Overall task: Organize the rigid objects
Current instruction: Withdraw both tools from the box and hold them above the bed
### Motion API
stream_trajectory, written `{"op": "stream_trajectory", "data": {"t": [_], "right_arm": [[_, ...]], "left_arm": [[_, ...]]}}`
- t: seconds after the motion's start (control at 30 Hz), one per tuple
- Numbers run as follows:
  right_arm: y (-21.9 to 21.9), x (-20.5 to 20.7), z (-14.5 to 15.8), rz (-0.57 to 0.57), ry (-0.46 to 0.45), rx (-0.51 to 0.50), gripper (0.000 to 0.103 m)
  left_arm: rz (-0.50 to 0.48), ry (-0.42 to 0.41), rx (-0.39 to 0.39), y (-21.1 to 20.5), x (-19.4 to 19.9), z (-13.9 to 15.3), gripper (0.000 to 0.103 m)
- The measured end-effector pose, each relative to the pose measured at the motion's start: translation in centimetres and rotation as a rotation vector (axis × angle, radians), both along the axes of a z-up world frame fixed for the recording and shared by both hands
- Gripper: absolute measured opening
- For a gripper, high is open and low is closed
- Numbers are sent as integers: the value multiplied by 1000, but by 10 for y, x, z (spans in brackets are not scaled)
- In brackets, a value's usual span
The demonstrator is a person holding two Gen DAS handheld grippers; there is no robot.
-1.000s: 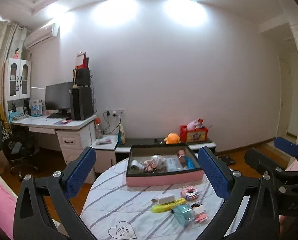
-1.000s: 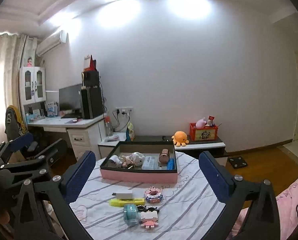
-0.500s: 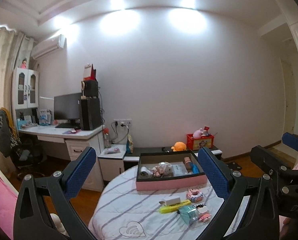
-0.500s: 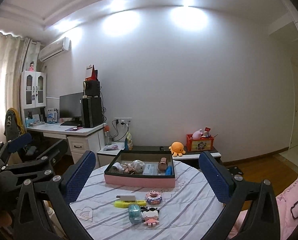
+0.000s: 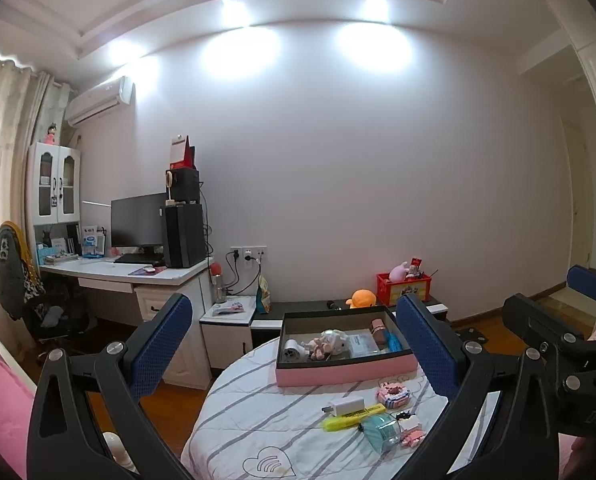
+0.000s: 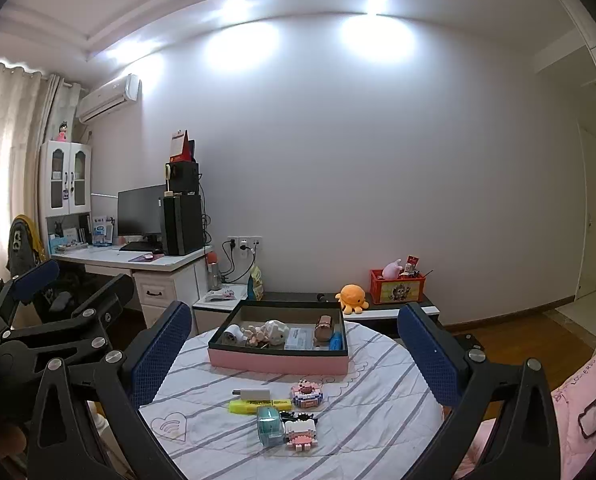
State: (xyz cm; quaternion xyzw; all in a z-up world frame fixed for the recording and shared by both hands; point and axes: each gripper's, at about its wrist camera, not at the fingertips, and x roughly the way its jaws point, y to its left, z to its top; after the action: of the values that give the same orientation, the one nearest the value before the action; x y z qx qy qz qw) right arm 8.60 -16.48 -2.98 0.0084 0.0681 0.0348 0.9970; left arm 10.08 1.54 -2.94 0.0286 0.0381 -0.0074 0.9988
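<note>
Both the left gripper (image 5: 289, 340) and right gripper (image 6: 293, 344) hover empty with jaws wide apart above the round table (image 6: 378, 432), so the next move is probably lowering onto a loose item like the yellow highlighter (image 6: 259, 405) for the pink box (image 6: 277, 362).

Charger (image 6: 253, 393), highlighter (image 6: 259, 405) and probably toys lie before the box (image 6: 277, 362).

pink box (image 6: 277, 363): open, part-filled | charger (image 6: 253, 393), yellow highlighter (image 6: 259, 404), teal tape (image 6: 269, 426): loose in front
</note>
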Motion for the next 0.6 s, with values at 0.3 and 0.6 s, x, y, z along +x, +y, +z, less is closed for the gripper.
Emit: {"op": "stream_trajectory", "data": {"t": [0.3,0.6], "right_arm": [[2,4,-3,4,9,-5,103],[4,12,-9,0,41,-15,103]], "left_arm": [[0,10,0,2,2,-1,103],[-2,50,4,2,16,-9,103]]}}
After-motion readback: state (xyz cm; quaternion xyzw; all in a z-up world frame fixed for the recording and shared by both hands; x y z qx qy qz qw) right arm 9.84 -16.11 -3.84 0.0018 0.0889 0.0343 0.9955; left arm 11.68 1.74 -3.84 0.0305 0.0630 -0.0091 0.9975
